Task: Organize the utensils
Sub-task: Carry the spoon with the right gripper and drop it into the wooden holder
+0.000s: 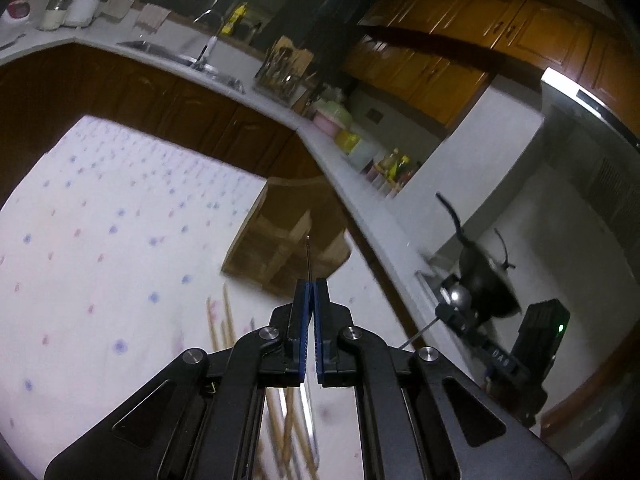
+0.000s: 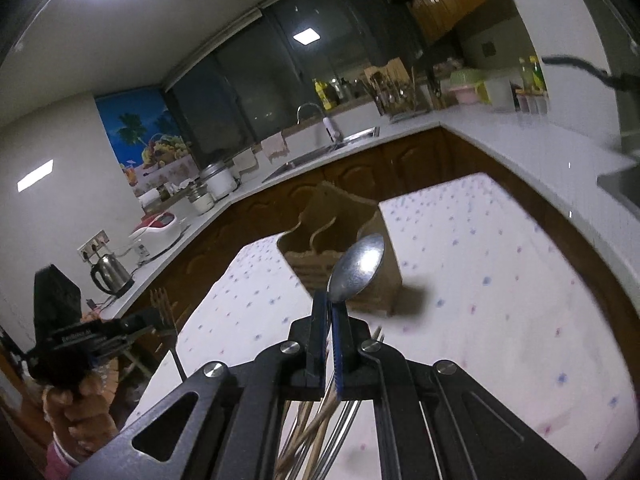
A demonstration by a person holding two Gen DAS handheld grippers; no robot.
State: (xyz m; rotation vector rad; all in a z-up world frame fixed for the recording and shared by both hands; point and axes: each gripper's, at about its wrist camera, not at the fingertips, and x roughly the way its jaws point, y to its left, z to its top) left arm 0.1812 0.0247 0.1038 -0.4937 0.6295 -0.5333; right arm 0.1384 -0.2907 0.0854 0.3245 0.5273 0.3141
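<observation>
My left gripper (image 1: 310, 285) is shut on a thin metal utensil (image 1: 308, 258) seen edge-on; in the right wrist view it reads as a fork (image 2: 162, 305), tines up, in that gripper (image 2: 154, 322). My right gripper (image 2: 330, 300) is shut on a steel spoon (image 2: 358, 268), bowl up; the left wrist view shows this gripper (image 1: 446, 309) at the right. Both are raised above the table. A wooden utensil holder (image 1: 288, 240) (image 2: 340, 250) stands beyond both grippers on the dotted white cloth (image 2: 480, 300). Chopsticks (image 1: 224, 320) and more utensils (image 2: 320, 424) lie on the cloth below.
A white counter (image 1: 360, 184) curves round behind the table, with a sink (image 2: 320, 156), a dish rack (image 2: 394, 92), jars, a kettle (image 2: 110, 274) and a rice cooker (image 2: 218, 180). A person's hand (image 2: 76, 404) holds the left gripper.
</observation>
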